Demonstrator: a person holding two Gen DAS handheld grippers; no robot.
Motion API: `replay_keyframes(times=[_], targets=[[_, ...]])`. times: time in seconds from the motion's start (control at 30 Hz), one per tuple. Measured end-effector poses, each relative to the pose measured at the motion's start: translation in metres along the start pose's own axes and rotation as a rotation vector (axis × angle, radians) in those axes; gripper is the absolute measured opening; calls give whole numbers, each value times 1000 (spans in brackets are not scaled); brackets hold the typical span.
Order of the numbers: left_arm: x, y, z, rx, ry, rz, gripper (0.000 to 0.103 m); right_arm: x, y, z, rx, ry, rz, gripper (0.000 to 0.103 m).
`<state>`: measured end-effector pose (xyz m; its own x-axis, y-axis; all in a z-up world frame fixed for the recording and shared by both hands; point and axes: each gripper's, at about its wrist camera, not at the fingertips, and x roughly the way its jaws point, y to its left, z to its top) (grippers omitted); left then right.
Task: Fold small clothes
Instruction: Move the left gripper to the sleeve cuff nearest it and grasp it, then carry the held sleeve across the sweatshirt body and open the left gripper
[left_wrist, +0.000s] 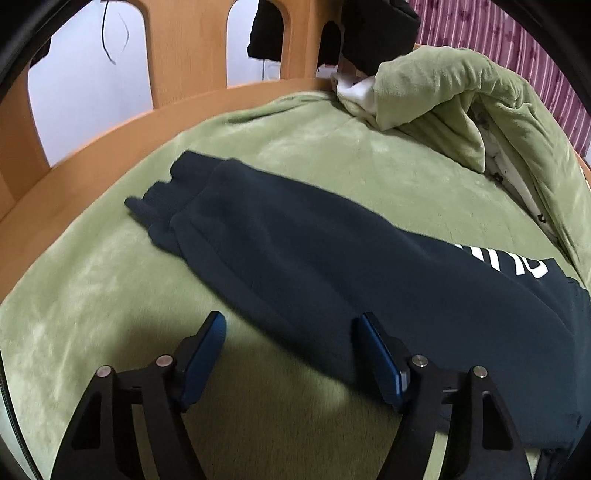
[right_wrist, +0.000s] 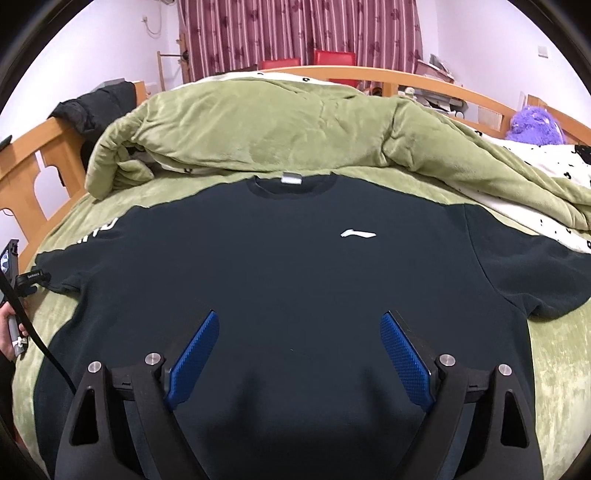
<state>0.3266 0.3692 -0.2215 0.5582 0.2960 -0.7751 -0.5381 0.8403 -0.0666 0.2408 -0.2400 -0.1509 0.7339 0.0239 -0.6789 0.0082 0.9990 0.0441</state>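
A dark navy sweatshirt (right_wrist: 295, 266) lies flat and front up on the green blanket (right_wrist: 554, 369), with its collar (right_wrist: 291, 184) at the far side and a white logo (right_wrist: 357, 233) on the chest. My right gripper (right_wrist: 299, 321) hovers open over the lower body of the sweatshirt, nothing between its blue pads (right_wrist: 402, 350). In the left wrist view the sweatshirt's sleeve (left_wrist: 280, 251) stretches toward the upper left and ends in a cuff (left_wrist: 155, 206). My left gripper (left_wrist: 291, 323) is open low over the sleeve's near edge, and the pads (left_wrist: 207, 350) do not press on the cloth.
A bunched green quilt (right_wrist: 258, 125) lies just behind the collar and along the right. The wooden bed rail (left_wrist: 92, 162) curves past the cuff, with black clothing (left_wrist: 354, 29) hanging on it. A hand (right_wrist: 7, 332) shows at the left edge. A purple plush toy (right_wrist: 535, 125) sits far right.
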Motion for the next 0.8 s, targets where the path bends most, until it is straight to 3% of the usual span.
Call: replay_keyframes(times=[0.03,0.07,0.1,0.17,0.3,0.4,0.57,0.8], targets=[[0,-2,0,8,-9,1,58,2,-1,0,0,6,-6,88],[0,-4,1,18,-15,-4,35,4,-2,-1,1,11,-10,88],[1,-8,2,34,-15,-10,19,6,-4,-2,3,17,-12,88],[-1,-15,6,54,-29,-7,8,7,-6,-4,7,25,-16,88],[-35,-39,20,98,-116,-24,6,-2,-9,-2,-3,17,-23,88],[-69,-66,31,113,-163,-80,6,-16,-14,0,0,-9,-16,88],[-135,-140,37,223,-248,-172,5,-40,-32,-1,38,-47,-56,88],[-196,-247,12,309,-297,-320,5,-66,-69,-5,91,-115,-73,88]])
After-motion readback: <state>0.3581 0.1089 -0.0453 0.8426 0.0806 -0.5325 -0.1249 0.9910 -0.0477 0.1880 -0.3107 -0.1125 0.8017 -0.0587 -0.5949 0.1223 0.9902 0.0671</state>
